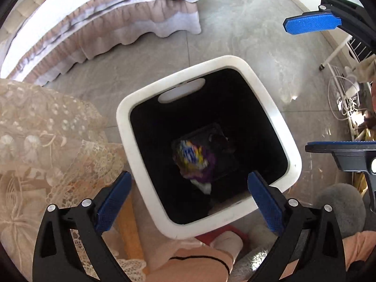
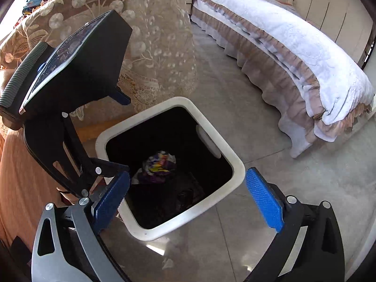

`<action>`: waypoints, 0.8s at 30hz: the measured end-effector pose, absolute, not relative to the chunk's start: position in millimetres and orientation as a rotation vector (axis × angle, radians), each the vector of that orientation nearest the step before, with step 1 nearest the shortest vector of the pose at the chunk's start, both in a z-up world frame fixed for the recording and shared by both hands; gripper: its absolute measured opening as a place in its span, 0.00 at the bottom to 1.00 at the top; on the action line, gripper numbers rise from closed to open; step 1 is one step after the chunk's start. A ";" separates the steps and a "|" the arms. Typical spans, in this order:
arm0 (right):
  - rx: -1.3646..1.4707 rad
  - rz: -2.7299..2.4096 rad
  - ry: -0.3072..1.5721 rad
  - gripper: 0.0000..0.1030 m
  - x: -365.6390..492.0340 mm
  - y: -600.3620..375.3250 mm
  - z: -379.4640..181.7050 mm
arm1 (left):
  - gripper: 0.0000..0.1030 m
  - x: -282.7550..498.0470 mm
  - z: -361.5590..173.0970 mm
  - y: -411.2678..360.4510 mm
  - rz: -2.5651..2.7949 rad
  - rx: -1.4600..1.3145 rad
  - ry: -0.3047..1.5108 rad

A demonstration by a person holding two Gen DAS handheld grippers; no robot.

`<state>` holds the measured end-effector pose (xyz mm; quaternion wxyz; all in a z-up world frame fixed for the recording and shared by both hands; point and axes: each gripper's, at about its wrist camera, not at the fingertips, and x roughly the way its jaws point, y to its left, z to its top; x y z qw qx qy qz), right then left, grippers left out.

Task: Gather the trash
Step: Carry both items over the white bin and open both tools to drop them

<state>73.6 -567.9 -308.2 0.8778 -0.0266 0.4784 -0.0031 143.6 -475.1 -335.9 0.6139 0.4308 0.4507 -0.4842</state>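
Observation:
A white square trash bin (image 1: 279, 127) with a black inside stands on the grey floor; it also shows in the right wrist view (image 2: 237, 164). A crumpled colourful wrapper (image 1: 193, 161) lies inside it, blurred, and shows in the right wrist view (image 2: 161, 162) too. My left gripper (image 1: 189, 202) is open and empty above the bin's near rim. My right gripper (image 2: 186, 199) is open and empty above the bin. The right gripper's fingers (image 1: 312, 24) show at the right of the left wrist view. The left gripper (image 2: 70, 82) shows at the left of the right wrist view.
A bed (image 2: 293, 47) with a frilled skirt stands beyond the bin (image 1: 105, 30). A lace-covered piece of furniture (image 1: 42, 141) is beside the bin on the left (image 2: 145, 35). A white wire rack and cables (image 1: 345, 89) are at the right. The person's legs (image 1: 202, 258) are below.

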 end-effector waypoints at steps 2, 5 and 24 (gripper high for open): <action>-0.062 -0.011 1.006 0.95 71.2 -566.6 -311.4 | 0.94 141.6 -337.6 -477.3 -1.129 0.992 1.036; -0.058 -0.010 1.005 0.96 69.9 -566.9 -312.3 | 0.94 138.8 -335.7 -477.0 -1.131 0.994 1.018; -0.112 -0.038 0.795 0.96 48.8 -545.9 -228.8 | 0.94 120.4 -237.9 -439.3 -1.042 0.865 0.801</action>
